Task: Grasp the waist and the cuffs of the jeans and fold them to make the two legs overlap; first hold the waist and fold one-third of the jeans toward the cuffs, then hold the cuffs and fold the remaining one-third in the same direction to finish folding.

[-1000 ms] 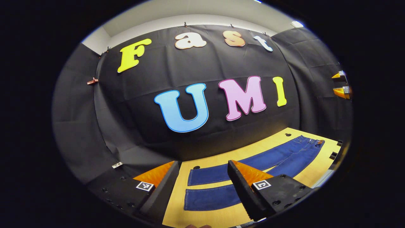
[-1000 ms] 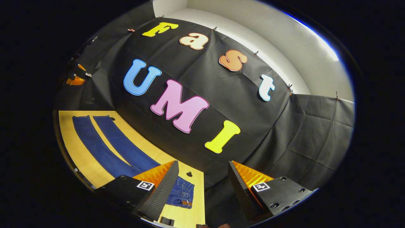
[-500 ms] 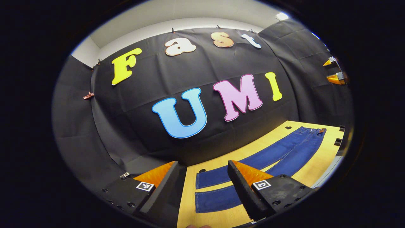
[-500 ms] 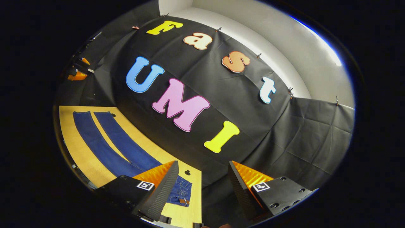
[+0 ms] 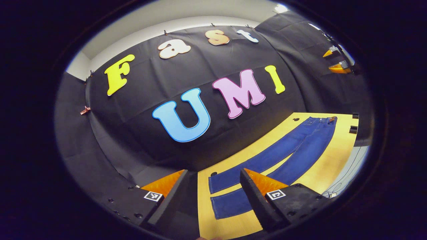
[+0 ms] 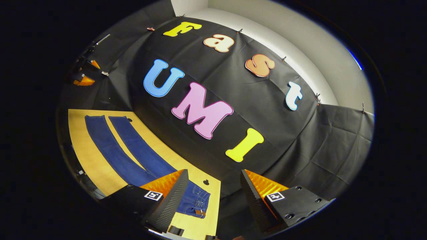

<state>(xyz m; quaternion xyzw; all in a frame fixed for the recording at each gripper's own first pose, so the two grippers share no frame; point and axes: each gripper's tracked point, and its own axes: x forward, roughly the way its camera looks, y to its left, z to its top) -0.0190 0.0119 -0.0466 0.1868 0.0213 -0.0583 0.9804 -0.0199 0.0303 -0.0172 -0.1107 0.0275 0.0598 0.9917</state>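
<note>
So the jeans (image 5: 293, 146) are laid out flat along the wooden counter (image 5: 320, 173), full length, both legs side by side with a thin wedge of bare wood between them. In the left gripper view the cuffs (image 5: 227, 196) sit near the counter's short end, right by the left gripper (image 5: 213, 196), and the waist (image 5: 322, 119) is way off at the opposite end. The left gripper hangs above that cuff end with its fingers (image 5: 257, 200) spread wide, nothing between them, not touching the denim. In the right gripper view it's flipped: the waist (image 6: 196, 203) with its pockets and a small brown tag is near the corner right below the right gripper (image 6: 213, 196), and the legs (image 6: 133, 153) run off toward the far end. Its fingers (image 6: 170, 200) are released too, gaping apart above the counter (image 6: 83, 153), gripping nothing. The other gripper (image 6: 83, 75) shows far off as orange-and-black bits against the black cloth.
</note>
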